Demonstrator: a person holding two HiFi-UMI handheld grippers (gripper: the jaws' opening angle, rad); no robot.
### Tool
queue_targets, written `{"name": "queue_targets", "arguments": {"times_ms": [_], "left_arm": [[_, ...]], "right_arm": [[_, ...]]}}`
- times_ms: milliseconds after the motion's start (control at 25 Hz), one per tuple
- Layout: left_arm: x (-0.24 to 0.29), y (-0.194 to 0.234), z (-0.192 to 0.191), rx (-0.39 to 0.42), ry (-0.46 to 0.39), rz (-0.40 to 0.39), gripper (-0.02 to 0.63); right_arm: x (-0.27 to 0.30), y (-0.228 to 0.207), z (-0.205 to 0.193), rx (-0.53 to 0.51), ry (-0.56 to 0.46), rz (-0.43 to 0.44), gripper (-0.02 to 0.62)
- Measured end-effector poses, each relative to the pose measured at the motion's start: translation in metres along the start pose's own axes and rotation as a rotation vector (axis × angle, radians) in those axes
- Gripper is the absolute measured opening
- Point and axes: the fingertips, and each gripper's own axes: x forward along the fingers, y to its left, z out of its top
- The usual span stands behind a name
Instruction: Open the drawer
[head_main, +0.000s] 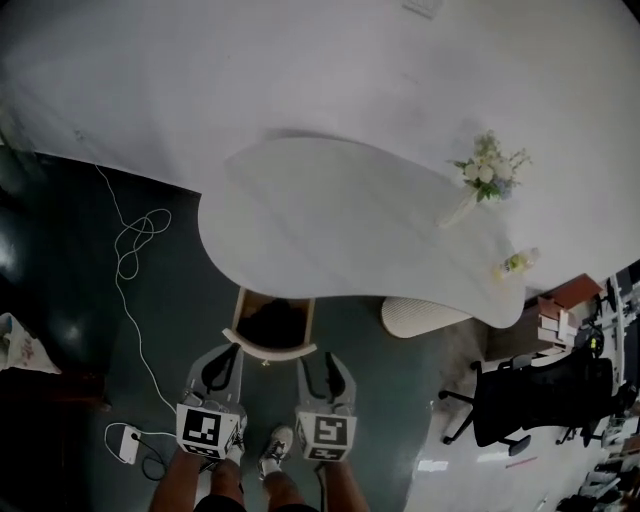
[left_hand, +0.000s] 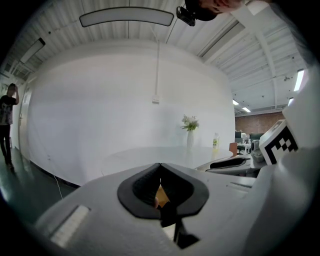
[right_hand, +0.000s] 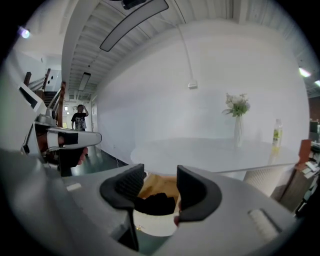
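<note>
Nudging is the risk: the white-fronted wooden drawer stands pulled out beneath the white curved table, ungripped, just ahead of the closed left gripper and the spread, empty right gripper.

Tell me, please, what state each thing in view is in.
Wooden drawer with white front: pulled open, dark item inside.
Left gripper: jaws together, empty.
Right gripper: jaws apart, empty.
White vase of flowers: standing upright.
</note>
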Motion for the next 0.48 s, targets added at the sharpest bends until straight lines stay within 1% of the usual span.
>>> {"name": "queue_targets", "arguments": {"times_ms": [120, 280, 400, 480], "left_arm": [[-0.001, -0.018, 0.04, 0.009, -0.015, -0.015, 0.011], [-0.006, -0.031, 0.083, 0.02, -0.037, -0.023, 0.011], [-0.013, -0.038, 0.108, 0.035, -0.051, -0.024, 0.011], [-0.02, -0.04, 0.122, 0.044, -0.06, -0.02, 0.011]], "right_arm": [[-0.017, -0.013, 0.044, -0.004, -0.037, -0.003, 0.203], [-0.037, -0.017, 0.093, -0.015, -0.085, 0.007, 0.155], [-0.055, -0.02, 0.121, -0.034, -0.116, 0.007, 0.101], [-0.066, -0.022, 0.138, -0.047, -0.136, 0.007, 0.097]]}}
